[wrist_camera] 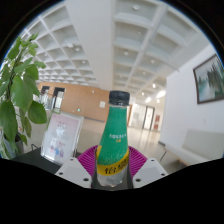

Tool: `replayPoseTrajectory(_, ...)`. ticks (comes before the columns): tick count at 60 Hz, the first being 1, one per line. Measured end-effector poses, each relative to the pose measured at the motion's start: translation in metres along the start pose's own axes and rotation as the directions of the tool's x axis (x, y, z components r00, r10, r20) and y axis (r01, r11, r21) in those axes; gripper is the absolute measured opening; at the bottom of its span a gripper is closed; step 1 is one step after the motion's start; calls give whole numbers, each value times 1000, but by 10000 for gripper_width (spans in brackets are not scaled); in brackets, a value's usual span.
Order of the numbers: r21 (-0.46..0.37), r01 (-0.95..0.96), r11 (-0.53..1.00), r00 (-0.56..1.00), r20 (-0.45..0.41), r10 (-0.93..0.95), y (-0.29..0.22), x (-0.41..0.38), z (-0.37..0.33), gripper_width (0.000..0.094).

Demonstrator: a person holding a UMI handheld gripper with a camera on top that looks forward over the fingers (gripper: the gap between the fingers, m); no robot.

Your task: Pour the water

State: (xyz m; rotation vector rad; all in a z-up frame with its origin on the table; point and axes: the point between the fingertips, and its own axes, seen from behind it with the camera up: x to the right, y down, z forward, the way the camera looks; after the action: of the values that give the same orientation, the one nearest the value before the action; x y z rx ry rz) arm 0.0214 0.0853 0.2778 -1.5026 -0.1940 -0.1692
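My gripper (112,172) is shut on a clear plastic bottle (114,140) with a green and yellow label and a dark cap (119,97). The bottle stands upright between my two fingers, whose magenta pads (88,157) press on its lower body from both sides. It is held up in the air, with the ceiling and the hallway behind it. No cup or other vessel is in view.
A tall green plant (20,90) stands at the left. A framed sign (62,135) stands beside a dark table edge (30,160). A long hallway with a coffered ceiling (110,40) runs ahead. A picture (209,78) hangs on the right wall.
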Motion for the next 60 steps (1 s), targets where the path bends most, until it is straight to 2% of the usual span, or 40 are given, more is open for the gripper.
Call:
replayPoseTrajectory(7,-136,-52,989,999,-12,51,82,-14,2,409)
replayPoseTrajectory(13,-216,-84,973,996,-4,85,128,-14,7,411)
replayPoseTrajectory(25,-325,-105,940,993,17,117,198,-19,0,413)
replayPoseTrajectory(27,-286,-108,952,993,14,117,191,-18,2,418)
replayPoseTrajectory(31,-276,-111,955,993,11,118,195,-11,1,429)
replayPoseTrajectory(37,-303,-111,947,992,16,121,199,-5,-2,546)
replayPoseTrajectory(40,-338,-105,935,993,16,118,203,-5,-6,653)
replayPoseTrajectory(44,-358,-104,928,993,18,118,199,-17,-14,875)
replayPoseTrajectory(46,-361,-100,927,994,9,111,196,-15,-18,844)
replayPoseTrajectory(60,-377,-144,915,990,-49,136,160,-7,-89,856)
